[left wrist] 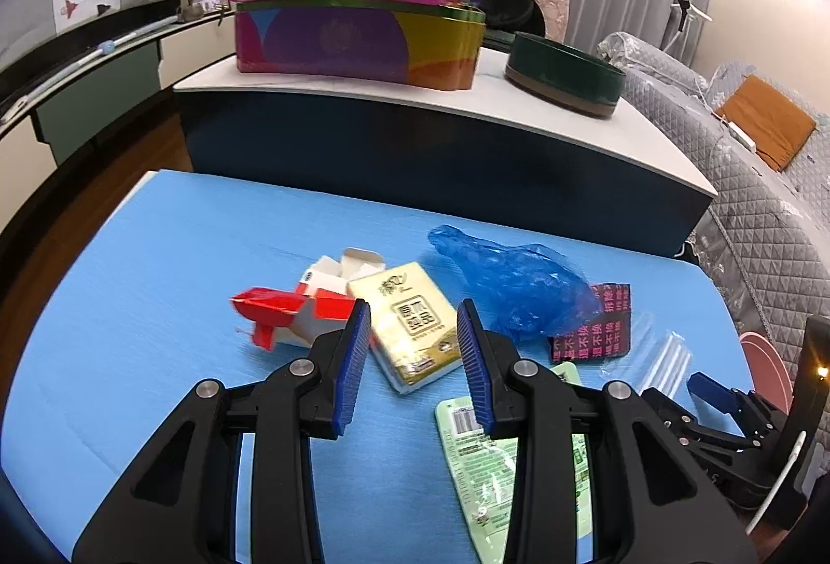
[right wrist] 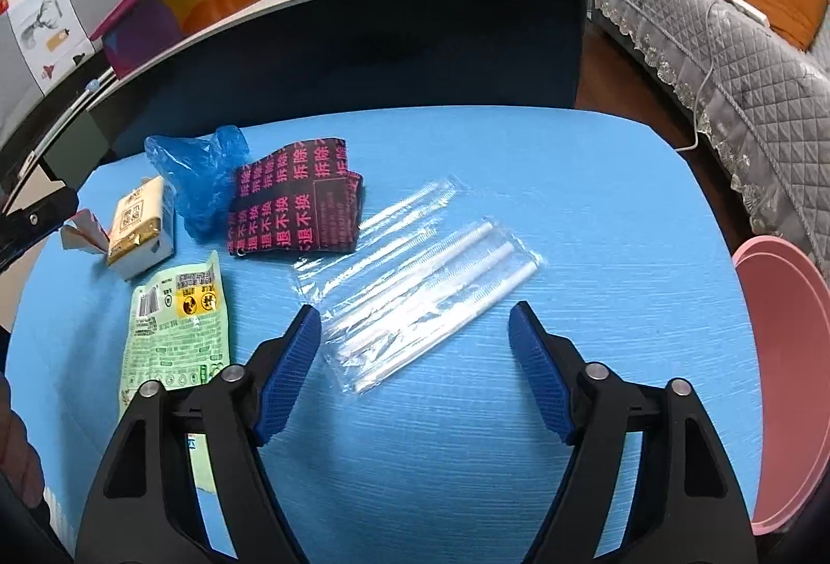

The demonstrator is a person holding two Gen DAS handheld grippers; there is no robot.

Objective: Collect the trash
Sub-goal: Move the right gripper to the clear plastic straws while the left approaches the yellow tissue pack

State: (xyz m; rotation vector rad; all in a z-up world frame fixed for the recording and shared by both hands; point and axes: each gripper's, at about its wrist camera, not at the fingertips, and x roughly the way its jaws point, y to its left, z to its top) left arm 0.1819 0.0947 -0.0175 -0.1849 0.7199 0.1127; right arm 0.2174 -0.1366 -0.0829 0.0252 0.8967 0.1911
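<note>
- Tissue pack [left wrist: 407, 328] is lying on the counter [left wrist: 155, 252], carton [left wrist: 311, 299] to its left, plastic bag [left wrist: 513, 289] to its right.
- Straw packet [right wrist: 420, 284] is sitting right of the label card [right wrist: 298, 201].

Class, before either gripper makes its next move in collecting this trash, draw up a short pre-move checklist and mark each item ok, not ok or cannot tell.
1. Right gripper open and holding nothing: ok.
2. Clear straw packet lies between the right gripper's fingers: ok.
3. Left gripper lined up on the tissue pack: ok.
4. Left gripper's pads pressing the tissue pack: cannot tell.
5. Pink basin beside the blue table, free to receive trash: ok.
6. All trash collected: not ok; blue bag and green wrapper remain.
</note>
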